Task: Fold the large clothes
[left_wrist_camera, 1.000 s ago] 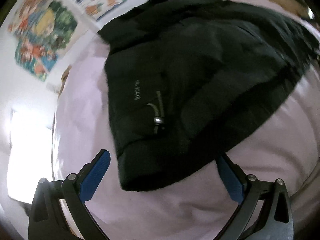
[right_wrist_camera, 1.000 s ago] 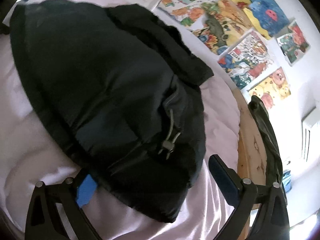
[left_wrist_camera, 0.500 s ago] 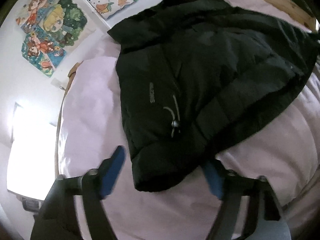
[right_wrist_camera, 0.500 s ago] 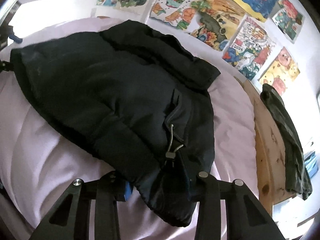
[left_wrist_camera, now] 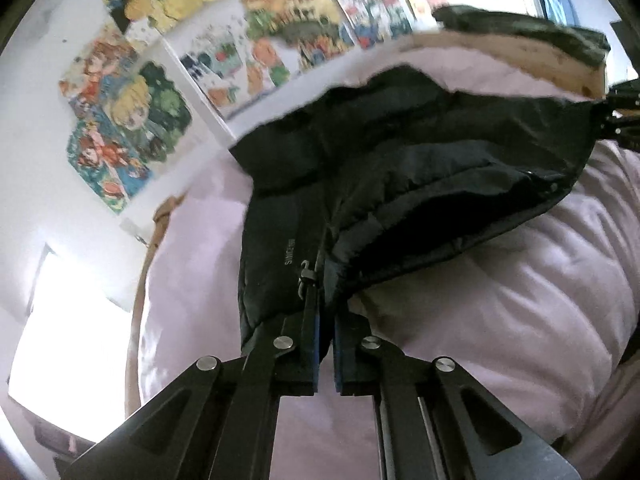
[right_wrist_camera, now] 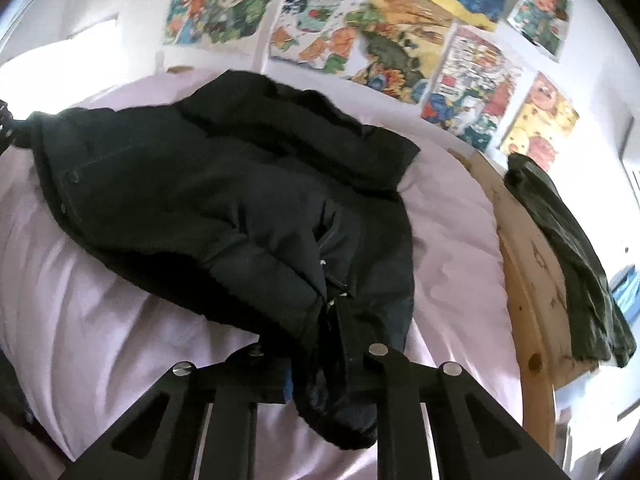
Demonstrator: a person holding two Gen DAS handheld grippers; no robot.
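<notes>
Jacket (left_wrist_camera: 400, 184) lying black and puffy on a pink bed (left_wrist_camera: 500, 300), its hem edge pinched at both near corners by the closed left gripper (left_wrist_camera: 326, 320) and closed right gripper (right_wrist_camera: 324, 344), body stretching away toward the poster wall (right_wrist_camera: 360, 40)

We get two wrist fisheyes, both low and close over the bed (left_wrist_camera: 500, 312), facing the poster wall (right_wrist_camera: 360, 40) at 12 o'clock. Left view sits at the black jacket (left_wrist_camera: 400, 168) hem; right view at its other corner. Both share jacket, bed, posters.
</notes>
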